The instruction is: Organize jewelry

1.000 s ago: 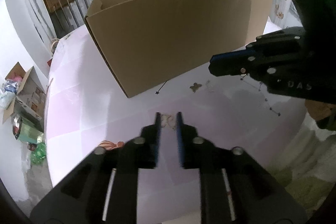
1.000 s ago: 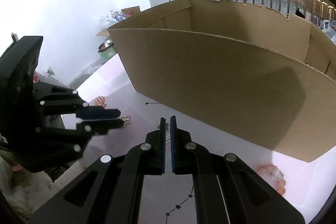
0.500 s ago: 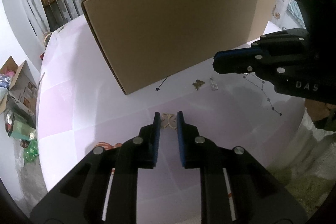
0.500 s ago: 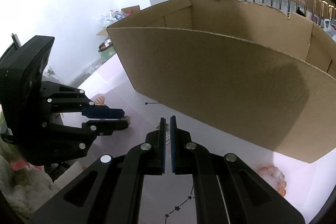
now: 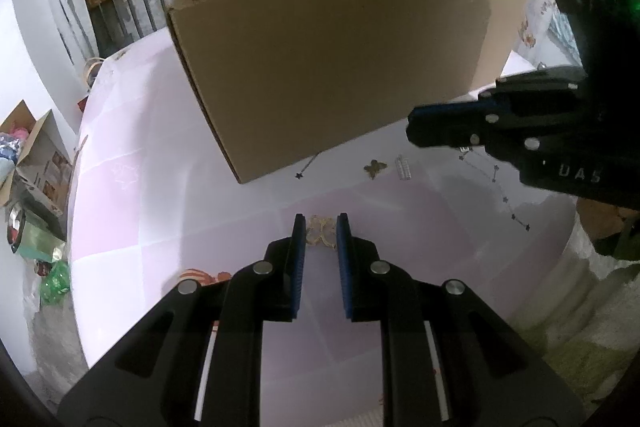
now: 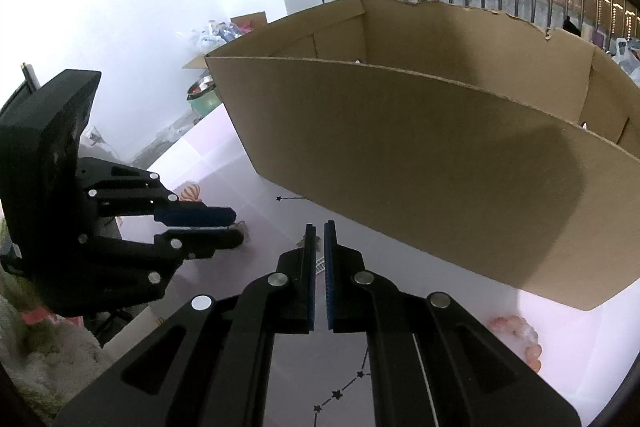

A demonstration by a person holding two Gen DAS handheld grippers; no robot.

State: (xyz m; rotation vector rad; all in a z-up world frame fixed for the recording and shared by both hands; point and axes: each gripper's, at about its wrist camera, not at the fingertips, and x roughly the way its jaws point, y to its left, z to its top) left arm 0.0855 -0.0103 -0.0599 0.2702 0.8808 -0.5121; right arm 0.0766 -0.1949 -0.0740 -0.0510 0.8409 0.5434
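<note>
A small gold butterfly ornament (image 5: 320,231) lies low over the pink table (image 5: 140,207), and my left gripper (image 5: 320,223) is shut on it, a pad touching each side. In the right wrist view the left gripper (image 6: 237,226) hovers just above the table, left of my right gripper (image 6: 319,227). The right gripper is shut with nothing between its pads, and shows in the left wrist view (image 5: 412,133) near the box wall. An open cardboard box (image 5: 340,67) (image 6: 440,167) stands right behind both.
Loose on the table are a bronze butterfly charm (image 5: 374,169), a small silver clip (image 5: 403,167), a star pin (image 5: 308,167), a dark star chain (image 5: 504,195) (image 6: 340,393), a pink bead bracelet (image 6: 520,335) and an orange striped piece (image 5: 198,275). The table's edge curves close at left and right.
My left gripper has edged slightly toward the box and tilted a little, with the gold ornament still between its pads. The right gripper has kept still.
</note>
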